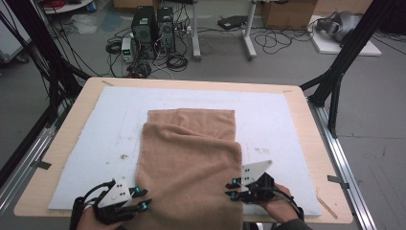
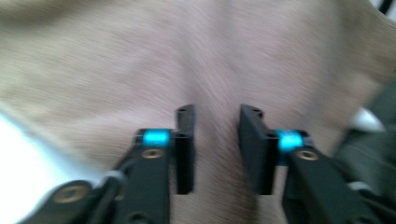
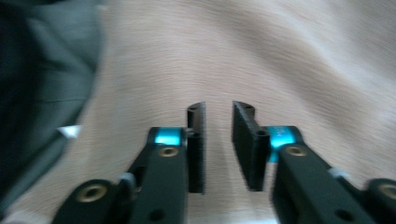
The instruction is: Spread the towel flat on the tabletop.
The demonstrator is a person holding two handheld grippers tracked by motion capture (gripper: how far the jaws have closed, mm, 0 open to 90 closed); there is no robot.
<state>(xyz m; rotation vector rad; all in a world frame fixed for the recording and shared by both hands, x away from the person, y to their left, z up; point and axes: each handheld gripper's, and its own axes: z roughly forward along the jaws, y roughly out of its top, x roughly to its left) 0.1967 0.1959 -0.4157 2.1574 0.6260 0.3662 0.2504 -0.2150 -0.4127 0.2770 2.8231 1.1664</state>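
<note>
High view: brown towel (image 1: 189,163), folded, lying on the white mat (image 1: 86,158) of the table (image 1: 48,158), its near end draped over the near edge. Left tongs (image 1: 141,198) and right tongs (image 1: 231,189) flank its near sides, likely placed to take the next fold.

Left gripper view: blurred; jaws parted, nothing between them, towel (image 2: 140,60) below.

Right gripper view: jaws likewise parted and empty, poised over the cloth (image 3: 280,60).
</note>
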